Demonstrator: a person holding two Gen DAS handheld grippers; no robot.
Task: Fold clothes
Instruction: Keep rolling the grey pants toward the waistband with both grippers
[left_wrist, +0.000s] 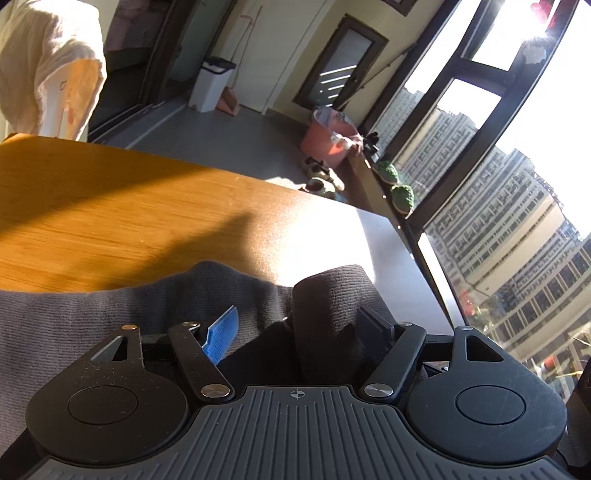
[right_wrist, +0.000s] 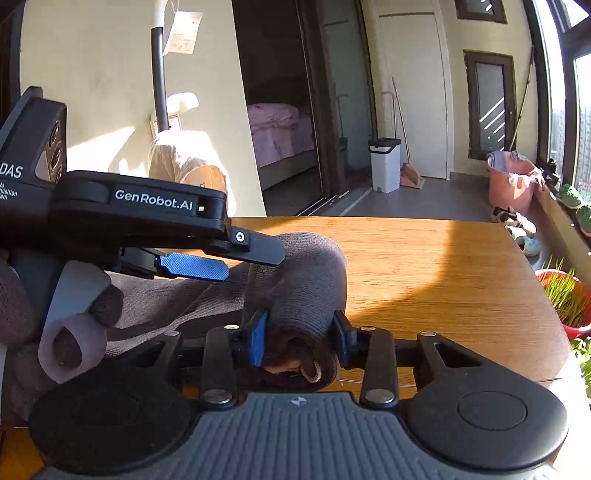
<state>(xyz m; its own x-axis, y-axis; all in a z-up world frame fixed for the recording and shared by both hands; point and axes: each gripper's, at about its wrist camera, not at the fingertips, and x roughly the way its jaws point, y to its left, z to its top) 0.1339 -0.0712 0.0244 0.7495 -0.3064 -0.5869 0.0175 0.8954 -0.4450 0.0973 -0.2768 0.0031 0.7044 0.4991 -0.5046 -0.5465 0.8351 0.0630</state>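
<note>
A grey-brown knit garment lies on the wooden table and is bunched into a thick roll. My right gripper is shut on the end of that roll, blue pad on the left side. My left gripper has its jaws apart with a fold of the same garment standing between them; whether the pads press it is unclear. The left gripper also shows in the right wrist view, just above the roll, its fingers apart.
The table's far edge and right edge drop to a grey floor. A pink basket, slippers, potted plants and a window stand to the right. A white bin is near the door. A cream garment hangs beyond the table.
</note>
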